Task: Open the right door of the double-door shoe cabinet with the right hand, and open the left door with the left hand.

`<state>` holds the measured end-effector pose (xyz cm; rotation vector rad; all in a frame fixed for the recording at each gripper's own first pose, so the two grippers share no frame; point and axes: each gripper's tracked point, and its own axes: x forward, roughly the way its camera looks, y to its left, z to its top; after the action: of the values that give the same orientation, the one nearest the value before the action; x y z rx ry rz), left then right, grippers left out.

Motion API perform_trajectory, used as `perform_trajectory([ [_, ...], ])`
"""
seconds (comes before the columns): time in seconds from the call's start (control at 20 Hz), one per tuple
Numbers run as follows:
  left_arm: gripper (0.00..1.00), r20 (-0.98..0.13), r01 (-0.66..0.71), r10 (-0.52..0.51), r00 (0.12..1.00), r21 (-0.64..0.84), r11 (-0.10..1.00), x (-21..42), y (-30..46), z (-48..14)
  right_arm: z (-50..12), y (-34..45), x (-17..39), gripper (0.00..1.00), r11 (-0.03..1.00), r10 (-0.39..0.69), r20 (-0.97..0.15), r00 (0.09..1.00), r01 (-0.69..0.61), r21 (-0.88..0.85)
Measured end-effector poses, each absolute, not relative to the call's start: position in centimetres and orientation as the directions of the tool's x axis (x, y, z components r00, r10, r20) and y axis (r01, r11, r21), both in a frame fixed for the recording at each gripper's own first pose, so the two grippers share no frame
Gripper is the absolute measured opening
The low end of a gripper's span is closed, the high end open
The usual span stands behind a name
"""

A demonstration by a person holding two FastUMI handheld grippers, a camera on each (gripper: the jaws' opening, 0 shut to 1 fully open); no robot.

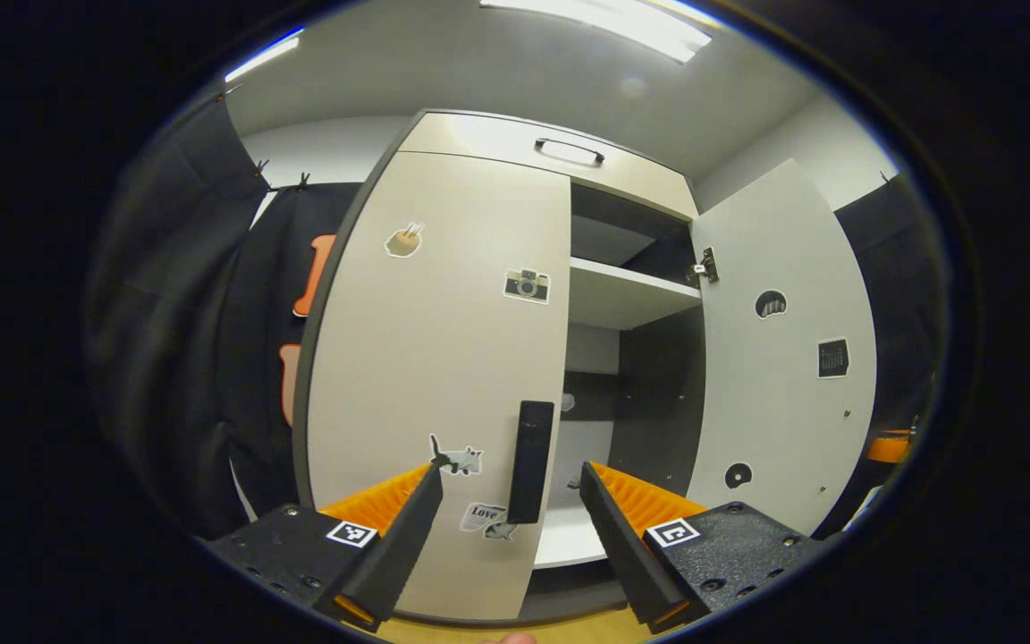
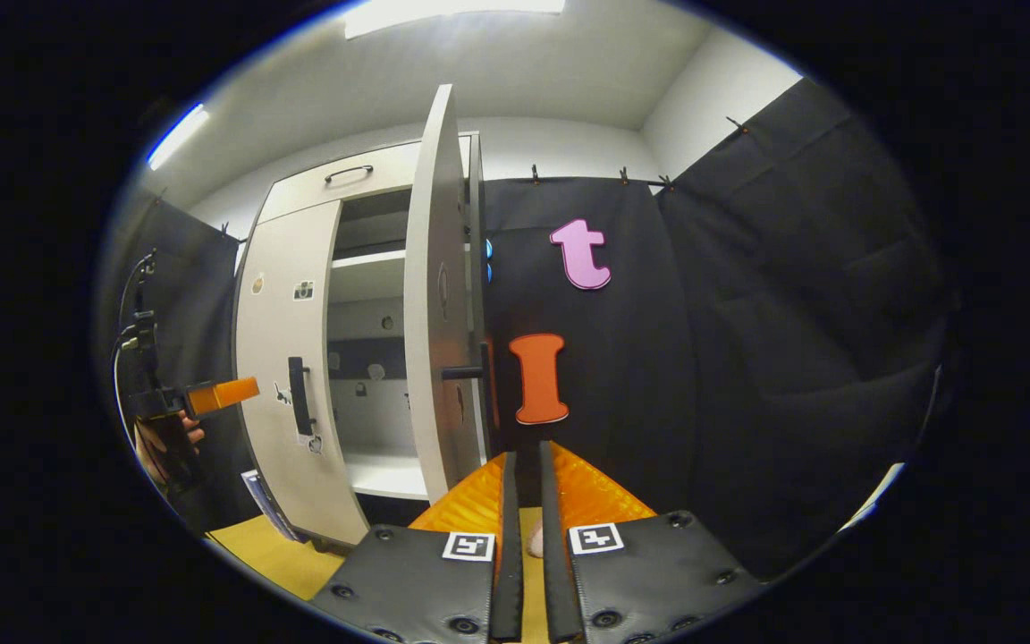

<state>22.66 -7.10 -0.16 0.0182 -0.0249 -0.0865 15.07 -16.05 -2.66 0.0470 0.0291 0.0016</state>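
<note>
Your left gripper (image 1: 510,492) is spread wide, holding nothing, and its two fingers frame the black handle (image 1: 530,461) of the left door (image 1: 443,358) without touching it. You face one shoe cabinet (image 1: 551,152) with two doors: the left door is closed and the right door (image 1: 783,358) stands swung open. On the left door you can count four stickers; on the inner face of the right door, three dark marks. Inside the cabinet you see one white shelf (image 1: 622,291) and a white bottom board (image 1: 569,537). Above the doors there is one drawer with one handle (image 1: 569,152). Your right gripper (image 2: 524,501) has its two fingers nearly pressed together with only a narrow gap, pinching nothing; it sits just beside the edge of the open right door, near that door's handle (image 2: 463,372). In the right gripper view, the left gripper shows far left in a hand (image 2: 166,438).
</note>
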Motion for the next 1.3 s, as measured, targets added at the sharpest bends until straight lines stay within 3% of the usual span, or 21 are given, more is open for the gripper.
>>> perform_trajectory([
  [0.2, 0.94, 0.000, 0.070, -0.070, 0.998, 0.085, 0.994, 26.6, -7.7, -1.2, -4.5, -17.8, 11.8, 0.17, 0.998, -0.056, -0.056, 0.997, 0.057, 0.013],
  [0.25, 0.94, 0.004, 0.051, -0.051, 0.999, 0.092, 0.994, 27.2, -7.5, -1.2, -5.1, -17.7, 11.1, 0.32, 0.998, -0.054, -0.064, 0.996, 0.055, 0.024],
  [0.3, 0.97, 0.008, 0.041, -0.042, 0.999, 0.095, 0.995, 27.7, -7.6, -1.2, -5.2, -17.9, 10.4, 0.33, 0.997, -0.061, -0.067, 0.996, 0.063, 0.039],
  [0.35, 0.94, 0.004, 0.033, -0.034, 0.999, 0.099, 0.995, 28.5, -7.6, -1.4, -5.3, -18.2, 9.7, 0.48, 0.996, -0.065, -0.066, 0.996, 0.069, 0.055],
  [0.4, 0.94, -0.002, 0.027, -0.027, 1.000, 0.102, 0.994, 29.1, -7.5, -1.6, -5.5, -18.5, 9.2, 0.42, 0.995, -0.075, -0.066, 0.995, 0.079, 0.066],
  [0.6, 0.94, -0.011, 0.016, -0.015, 1.000, 0.102, 0.995, 30.1, -7.6, -2.1, -6.0, -20.2, 8.1, 0.99, 0.991, -0.122, -0.067, 0.990, 0.125, 0.042],
  [0.65, 0.94, -0.018, 0.010, -0.008, 1.000, 0.100, 0.995, 30.4, -7.5, -2.3, -5.9, -20.5, 7.9, 0.94, 0.990, -0.130, -0.066, 0.989, 0.133, 0.037],
  [0.7, 0.94, -0.024, 0.004, -0.002, 1.000, 0.102, 0.995, 30.8, -7.4, -2.5, -5.9, -20.5, 7.7, 1.00, 0.990, -0.131, -0.061, 0.990, 0.133, 0.036],
  [0.75, 0.92, -0.029, -0.007, 0.010, 1.000, 0.109, 0.994, 31.2, -7.2, -2.6, -5.8, -20.5, 7.7, 0.94, 0.990, -0.130, -0.057, 0.990, 0.133, 0.037],
  [0.8, 0.92, -0.030, -0.011, 0.015, 0.999, 0.121, 0.993, 31.4, -7.1, -2.6, -5.8, -20.5, 7.6, 1.00, 0.990, -0.133, -0.059, 0.989, 0.135, 0.037],
  [0.9, 0.74, -0.034, 0.006, -0.002, 0.999, 0.127, 0.992, 31.9, -7.7, -2.6, -6.0, -20.7, 7.6, 1.00, 0.989, -0.138, -0.064, 0.988, 0.141, 0.036],
  [0.95, 0.67, -0.039, 0.009, -0.004, 0.999, 0.132, 0.991, 32.1, -7.8, -2.7, -6.2, -20.7, 7.5, 0.94, 0.989, -0.140, -0.065, 0.988, 0.142, 0.035],
  [1.0, 0.65, -0.047, 0.018, -0.012, 0.999, 0.135, 0.991, 32.5, -8.1, -2.9, -6.2, -20.7, 7.4, 0.94, 0.989, -0.142, -0.068, 0.987, 0.145, 0.035],
  [1.05, 0.56, -0.053, 0.026, -0.019, 0.998, 0.131, 0.991, 33.0, -8.5, -3.1, -6.3, -20.7, 7.4, 1.00, 0.988, -0.145, -0.072, 0.987, 0.147, 0.036],
  [1.1, 0.50, -0.057, 0.021, -0.014, 0.998, 0.128, 0.992, 32.9, -8.6, -3.2, -6.4, -20.6, 7.5, 0.94, 0.988, -0.146, -0.073, 0.987, 0.149, 0.037],
  [1.15, 0.43, -0.048, 0.020, -0.014, 0.999, 0.130, 0.991, 33.0, -8.6, -3.3, -6.3, -20.6, 7.3, 1.00, 0.988, -0.147, -0.072, 0.987, 0.150, 0.039],
  [1.2, 0.37, -0.043, 0.016, -0.011, 0.999, 0.131, 0.991, 32.9, -8.6, -3.4, -6.3, -20.4, 7.3, 0.94, 0.988, -0.145, -0.071, 0.987, 0.148, 0.039],
  [1.3, 0.30, -0.045, 0.013, -0.009, 0.999, 0.105, 0.994, 33.0, -8.6, -3.4, -6.2, -20.0, 7.5, 0.94, 0.988, -0.146, -0.073, 0.987, 0.150, 0.048],
])
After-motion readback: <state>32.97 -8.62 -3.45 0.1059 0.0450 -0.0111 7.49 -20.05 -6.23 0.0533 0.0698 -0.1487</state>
